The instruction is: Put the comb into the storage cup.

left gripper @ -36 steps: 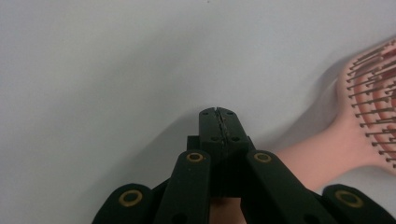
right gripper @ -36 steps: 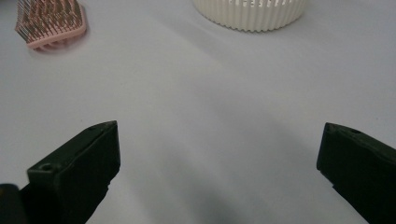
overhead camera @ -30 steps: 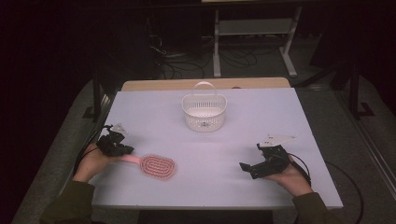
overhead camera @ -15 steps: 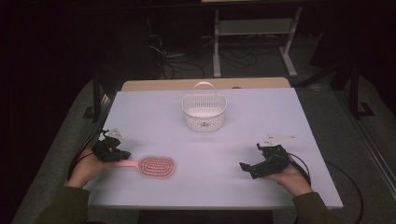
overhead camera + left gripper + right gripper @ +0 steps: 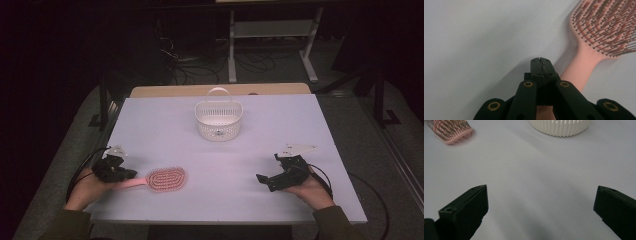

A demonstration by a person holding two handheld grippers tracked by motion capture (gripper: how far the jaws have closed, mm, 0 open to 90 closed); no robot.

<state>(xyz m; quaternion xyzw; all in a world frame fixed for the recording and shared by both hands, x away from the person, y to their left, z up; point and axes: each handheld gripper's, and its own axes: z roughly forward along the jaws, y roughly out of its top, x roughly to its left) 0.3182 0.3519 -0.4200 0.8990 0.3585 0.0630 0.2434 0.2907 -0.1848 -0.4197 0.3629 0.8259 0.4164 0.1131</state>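
dim room, pale worktop (image 5: 220,155). left gripper (image 5: 541,61) is pinched fully closed above the pink hairbrush (image 5: 162,179) handle at lower left, holding nothing. right gripper (image 5: 264,180) waits wide open. reopen it, straddle the handle squarely, then squeeze.

one pink hairbrush (image 5: 160,179) lies on the table (image 5: 300,125), bristles up. one white slatted basket (image 5: 218,120) with a single arched handle stands farther back. two grippers are in the frame, the left gripper (image 5: 125,173) and the right gripper (image 5: 265,180), one in each of the person's two hands. each gripper has two black jaws. each carries one grey three-cornered plate and one trailing cable. there is one table, and behind it one pale metal stand (image 5: 272,30) on the floor.
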